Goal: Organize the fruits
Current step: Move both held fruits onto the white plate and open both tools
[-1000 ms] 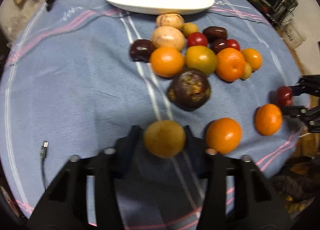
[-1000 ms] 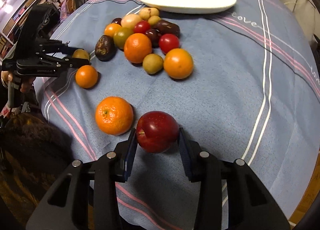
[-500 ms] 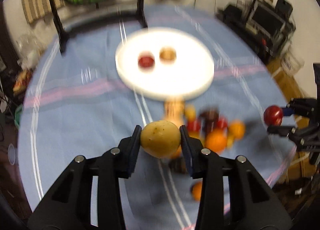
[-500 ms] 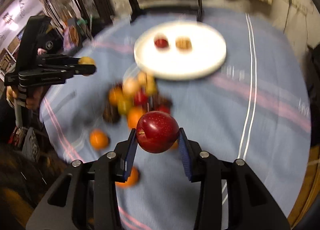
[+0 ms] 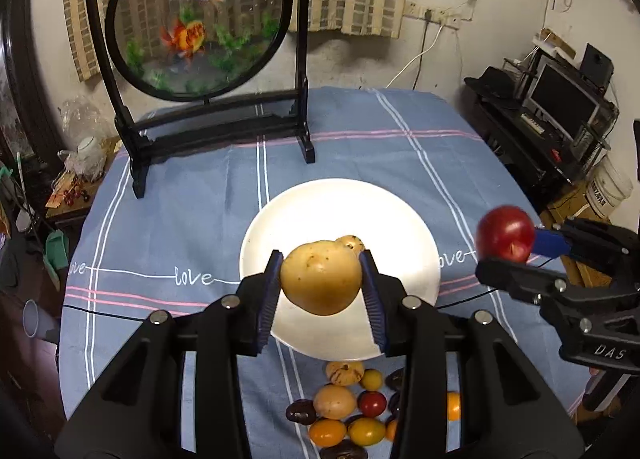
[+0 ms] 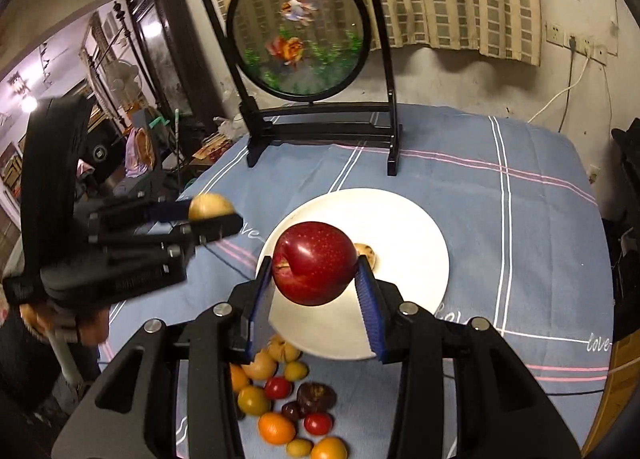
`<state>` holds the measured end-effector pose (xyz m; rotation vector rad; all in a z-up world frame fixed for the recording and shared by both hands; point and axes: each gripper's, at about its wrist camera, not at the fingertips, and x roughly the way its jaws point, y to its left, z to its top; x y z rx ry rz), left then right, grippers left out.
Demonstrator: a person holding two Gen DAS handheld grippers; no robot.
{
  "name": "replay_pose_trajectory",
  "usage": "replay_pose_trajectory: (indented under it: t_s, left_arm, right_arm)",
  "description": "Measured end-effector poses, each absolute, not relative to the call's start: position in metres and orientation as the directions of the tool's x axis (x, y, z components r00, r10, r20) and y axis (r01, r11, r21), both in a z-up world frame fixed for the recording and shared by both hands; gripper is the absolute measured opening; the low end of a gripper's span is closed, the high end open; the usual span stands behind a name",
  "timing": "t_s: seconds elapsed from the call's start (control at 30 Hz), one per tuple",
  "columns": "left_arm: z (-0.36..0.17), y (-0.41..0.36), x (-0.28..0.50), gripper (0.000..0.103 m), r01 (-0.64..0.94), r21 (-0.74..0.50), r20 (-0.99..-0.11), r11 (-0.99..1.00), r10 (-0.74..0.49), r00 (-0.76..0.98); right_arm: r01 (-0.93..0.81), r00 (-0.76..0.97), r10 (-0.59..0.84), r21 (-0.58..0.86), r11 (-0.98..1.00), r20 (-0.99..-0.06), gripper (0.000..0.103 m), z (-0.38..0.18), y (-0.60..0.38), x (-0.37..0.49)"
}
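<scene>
Fruits mostly wait in the pile (image 6: 288,399); my left gripper (image 5: 320,279) clamps a yellow fruit (image 5: 320,279), my right gripper (image 6: 316,271) a red apple (image 6: 316,271), over the plate (image 5: 400,227).

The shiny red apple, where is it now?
The red apple is clamped in the right gripper, in the air over the round white plate.

The yellow-brown fruit (image 5: 320,282) in the left gripper (image 5: 321,285) hides the middle of the white plate (image 5: 400,219), leaving only the top of a small tan fruit (image 5: 350,243) showing; the red fruit there is fully hidden. Below the plate, gripper arms cover part of the fruit pile (image 5: 344,411), and the picture's lower edge cuts it off. From the right wrist, the left gripper is motion-blurred
</scene>
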<state>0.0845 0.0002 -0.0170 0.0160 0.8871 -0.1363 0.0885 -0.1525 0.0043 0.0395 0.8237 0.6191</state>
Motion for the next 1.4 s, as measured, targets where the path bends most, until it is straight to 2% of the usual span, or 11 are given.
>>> replay_pose_trajectory:
  t_s: [0.63,1.4]
  left_arm:
    - [-0.08,-0.006,0.124,0.039,0.122,-0.001,-0.847,0.993,-0.065,0.527]
    - [-0.11,-0.014,0.149,0.039,0.119,0.012,-0.872,0.993,-0.047,0.488]
  right_arm:
    - [-0.465,0.419,0.453,0.242,0.851,-0.787,0.041,-0.056,-0.14,0.135]
    - [-0.49,0.36,0.441,0.236,0.839,-0.822,0.041,-0.082,-0.132,0.159]
